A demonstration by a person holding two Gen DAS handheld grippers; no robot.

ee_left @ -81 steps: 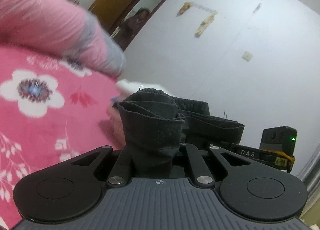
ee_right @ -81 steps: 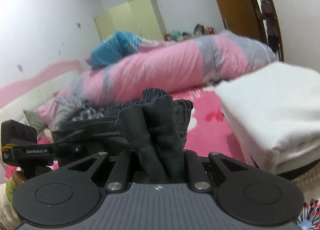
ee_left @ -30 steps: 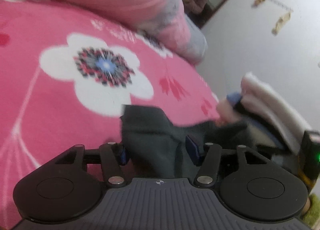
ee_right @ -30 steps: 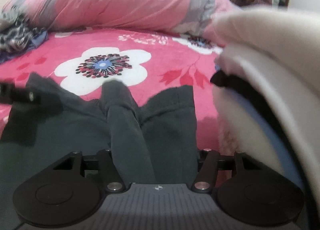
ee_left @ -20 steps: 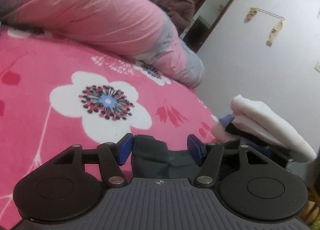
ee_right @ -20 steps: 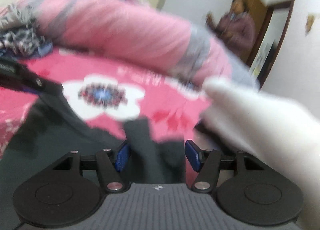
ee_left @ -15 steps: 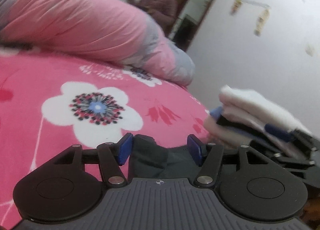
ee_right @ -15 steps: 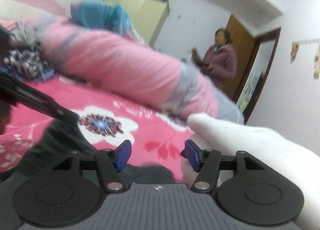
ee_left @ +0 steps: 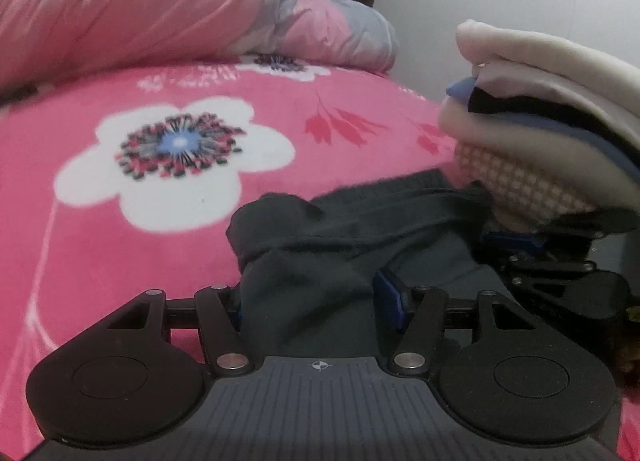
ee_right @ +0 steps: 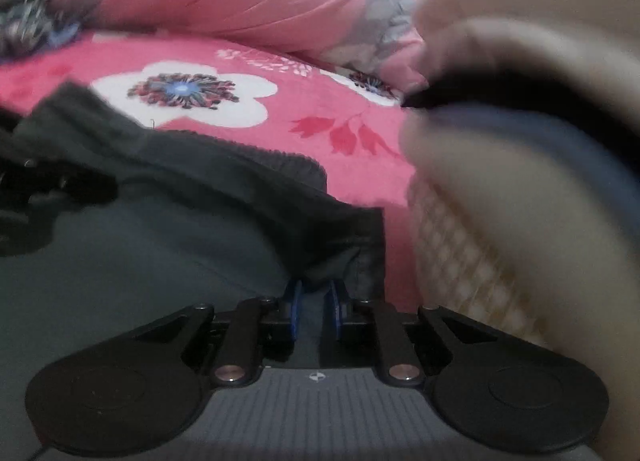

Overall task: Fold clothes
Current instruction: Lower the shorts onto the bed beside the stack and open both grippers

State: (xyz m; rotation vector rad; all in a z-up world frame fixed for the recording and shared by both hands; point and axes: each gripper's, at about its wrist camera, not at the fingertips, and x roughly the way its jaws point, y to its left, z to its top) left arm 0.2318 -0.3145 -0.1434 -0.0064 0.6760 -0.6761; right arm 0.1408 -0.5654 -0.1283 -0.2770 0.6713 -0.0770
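Note:
A dark grey garment (ee_left: pixel 360 229) lies flat on the pink floral bedspread (ee_left: pixel 180 141), its ribbed edge toward the far side. My left gripper (ee_left: pixel 314 293) is open, with a raised fold of the garment between its wide blue pads. The jaws of my right gripper (ee_right: pixel 315 293) are closing, and they pinch the garment (ee_right: pixel 180 201) near its right corner. In the left wrist view the right gripper (ee_left: pixel 520 245) shows at the garment's right side. The right wrist view has the left gripper (ee_right: pixel 40 189) at the far left.
A stack of folded clothes (ee_left: pixel 540 109), cream, blue and checked, stands just right of the garment, close beside my right gripper and blurred as a stack (ee_right: pixel 520 141) in its view. A rolled pink and grey quilt (ee_left: pixel 160 1) lies across the back of the bed.
My right gripper dropped from a raised position onto the garment's right corner, and its jaws narrowed on the cloth. My left gripper shifted and rolled over the garment, jaws still wide.

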